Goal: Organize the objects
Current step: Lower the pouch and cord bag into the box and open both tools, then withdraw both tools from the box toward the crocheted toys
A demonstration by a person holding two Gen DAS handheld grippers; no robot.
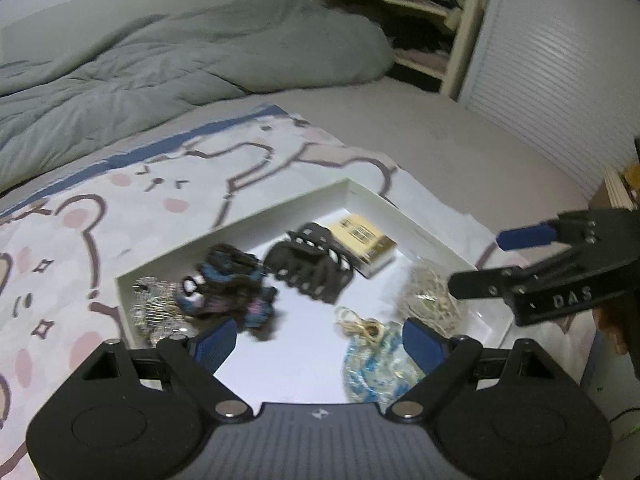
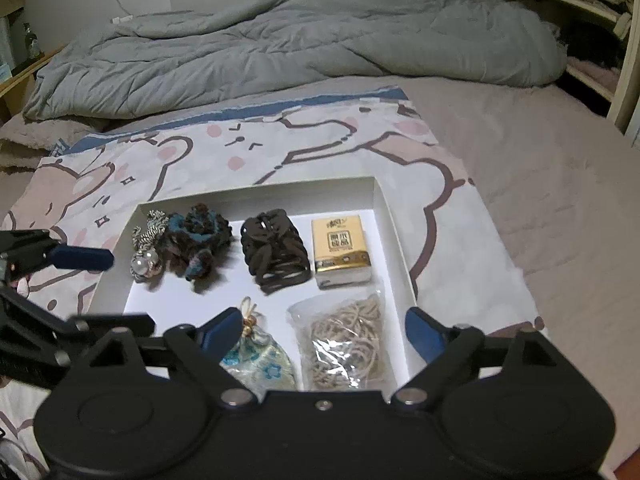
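Pouch (image 2: 258,364) of blue floral cloth lies in the white tray (image 2: 394,216) just ahead of my left tongs (image 1: 320,346) and touching the left finger of my right tongs (image 2: 324,334), its tied neck pointing away from me. Both tongs gape wide and hold nothing. I judge the right pair nearer, with the bag of rubber bands (image 2: 346,344) straight between its fingers.

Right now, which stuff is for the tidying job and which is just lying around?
For the job: white tray, hair claw, fuzzy scrunchie, tissue pack, blue pouch, bag of rubber bands.

Just lying about: grey duvet, cartoon bear blanket, shelves.
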